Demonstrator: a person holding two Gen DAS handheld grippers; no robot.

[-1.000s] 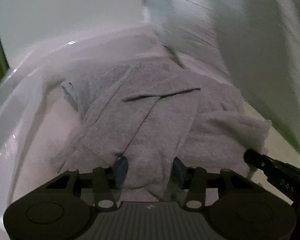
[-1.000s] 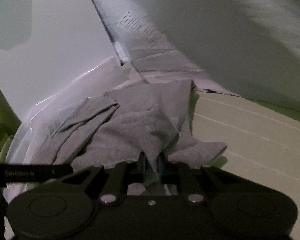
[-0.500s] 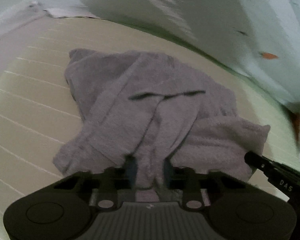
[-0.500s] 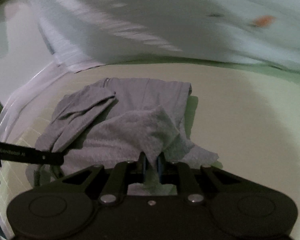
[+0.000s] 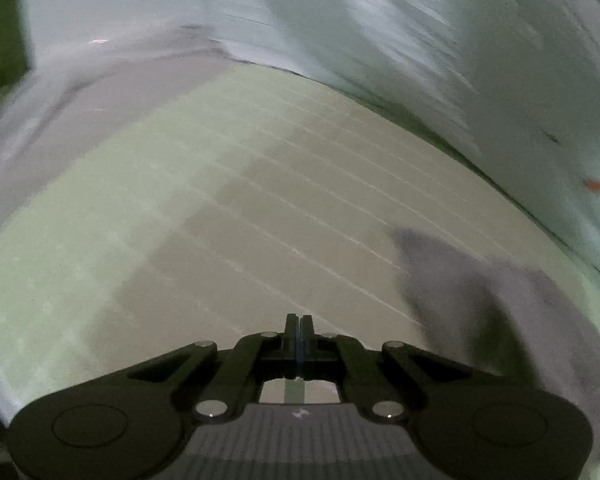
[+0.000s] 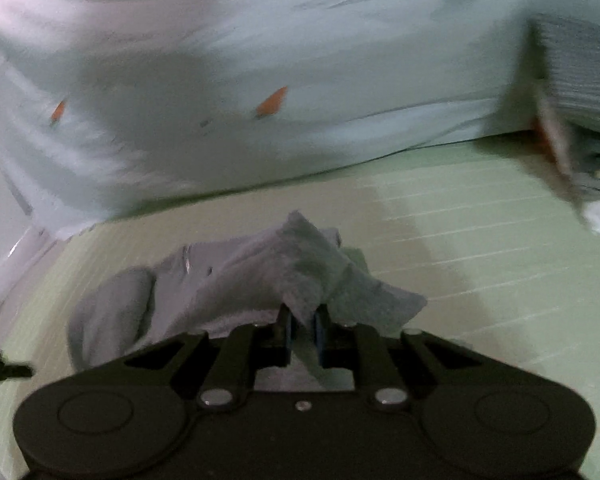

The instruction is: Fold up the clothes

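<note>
A crumpled grey garment (image 6: pixel 220 280) lies on a pale green striped mat (image 6: pixel 480 248). My right gripper (image 6: pixel 303 320) is shut on a raised fold of it, the cloth pinched between the blue pads. In the left wrist view the garment (image 5: pixel 500 304) shows only at the lower right, blurred. My left gripper (image 5: pixel 299 330) is shut and empty over the bare mat (image 5: pixel 240 208), to the left of the garment.
A pale sheet with small orange marks (image 6: pixel 260 80) rises behind the mat. A grey striped cloth (image 6: pixel 580 76) sits at the far right. A white glossy surface (image 5: pixel 80 92) borders the mat on the left.
My left gripper let go of the garment, closed empty and swung left over the bare mat. My right gripper kept its hold and carried the garment further onto the mat.
</note>
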